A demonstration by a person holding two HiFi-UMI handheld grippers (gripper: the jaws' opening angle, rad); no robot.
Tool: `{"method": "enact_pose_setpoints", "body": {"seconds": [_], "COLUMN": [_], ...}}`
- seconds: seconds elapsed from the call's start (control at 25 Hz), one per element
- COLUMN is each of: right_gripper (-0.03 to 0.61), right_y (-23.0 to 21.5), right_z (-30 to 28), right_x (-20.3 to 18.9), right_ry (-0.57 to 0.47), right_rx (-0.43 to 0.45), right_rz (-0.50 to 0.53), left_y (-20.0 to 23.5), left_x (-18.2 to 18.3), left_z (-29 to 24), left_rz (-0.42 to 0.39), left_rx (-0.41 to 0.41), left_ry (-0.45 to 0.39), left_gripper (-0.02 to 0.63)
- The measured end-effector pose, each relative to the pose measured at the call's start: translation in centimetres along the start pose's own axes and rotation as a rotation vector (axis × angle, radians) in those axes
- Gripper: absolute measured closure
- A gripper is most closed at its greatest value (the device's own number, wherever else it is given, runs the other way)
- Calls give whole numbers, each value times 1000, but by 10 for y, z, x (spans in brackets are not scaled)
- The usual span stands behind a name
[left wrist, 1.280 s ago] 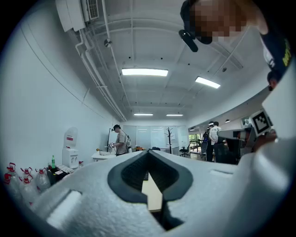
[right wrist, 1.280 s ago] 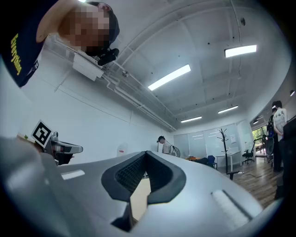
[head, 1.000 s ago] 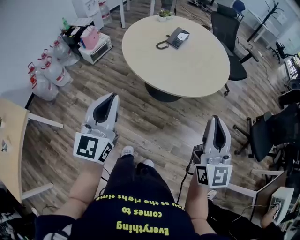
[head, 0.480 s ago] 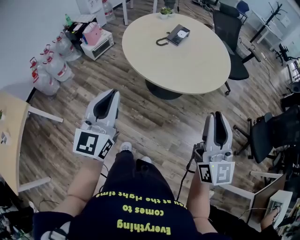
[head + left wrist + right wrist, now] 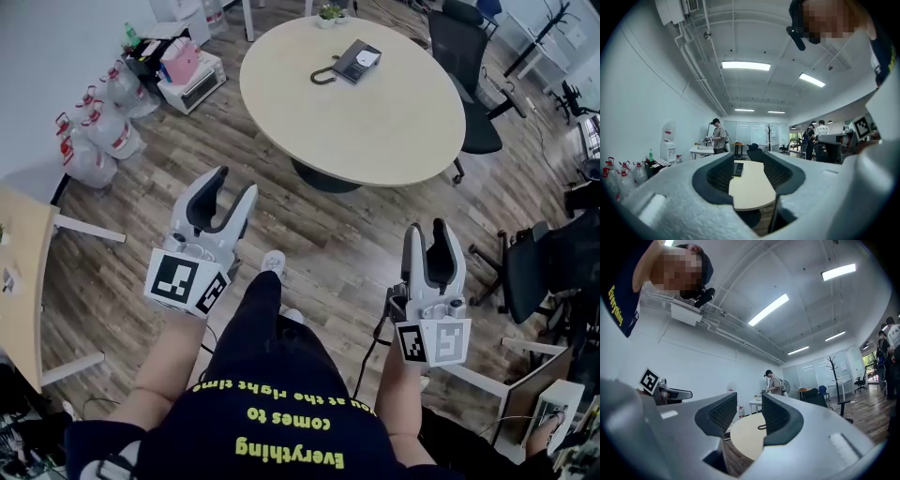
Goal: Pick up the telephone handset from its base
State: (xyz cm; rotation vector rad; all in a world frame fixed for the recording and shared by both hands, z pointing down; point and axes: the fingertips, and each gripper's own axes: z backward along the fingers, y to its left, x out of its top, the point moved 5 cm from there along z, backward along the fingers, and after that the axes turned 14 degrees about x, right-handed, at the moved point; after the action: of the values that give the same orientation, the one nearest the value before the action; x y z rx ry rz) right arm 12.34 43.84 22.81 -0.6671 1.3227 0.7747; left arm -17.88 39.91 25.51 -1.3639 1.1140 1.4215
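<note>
The dark telephone (image 5: pixel 354 62) lies on the far side of the round beige table (image 5: pixel 375 122), with its coiled cord (image 5: pixel 323 77) looping off its left. I see it small between the jaws in the left gripper view as the telephone (image 5: pixel 738 168). Both grippers hang over the wooden floor, well short of the table. My left gripper (image 5: pixel 234 185) is opening and has nothing between its jaws. My right gripper (image 5: pixel 427 230) is opening too, also empty. Only the cord (image 5: pixel 761 427) shows in the right gripper view.
Black office chairs (image 5: pixel 459 56) stand at the table's right, another chair (image 5: pixel 544 272) at the right edge. Water bottles (image 5: pixel 98 141) and a white box (image 5: pixel 192 84) crowd the left wall. A wooden desk (image 5: pixel 19 281) is at the left. A small plant (image 5: pixel 328 13) sits on the table.
Both grippers' jaws have gone from shut to spread apart. The person has stepped forward, with one foot out ahead.
</note>
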Motion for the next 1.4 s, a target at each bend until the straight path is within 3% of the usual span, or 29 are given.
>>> {"method": "enact_pose_setpoints", "body": {"seconds": [0.36,0.68,0.96,1.2,1.4], "right_gripper": [391,380,379,380,379], "right_y": [-31,-62,-89,-137,-186], "right_z": [-79,-164,-196,-222,-260], "right_x": [-12,-6,-19,-30,-36], "right_ry": [26,-10,2,-16,-31], "right_rx": [-17,-79,-120,-109,-43], "right_rz": [3,30,-17,-43,-37], "left_y": [36,81,97,90,84], "left_x": [-5,9,0,-8,-13], "left_z": [-89,-181,-237,-280,-329], "left_rz": [18,-8,7,3,-7], "left_rx": [-40,-95,-116,-94,-43], "left_ry": [17,-19,11,21,26], "left_gripper": [364,362,362,362,362]}}
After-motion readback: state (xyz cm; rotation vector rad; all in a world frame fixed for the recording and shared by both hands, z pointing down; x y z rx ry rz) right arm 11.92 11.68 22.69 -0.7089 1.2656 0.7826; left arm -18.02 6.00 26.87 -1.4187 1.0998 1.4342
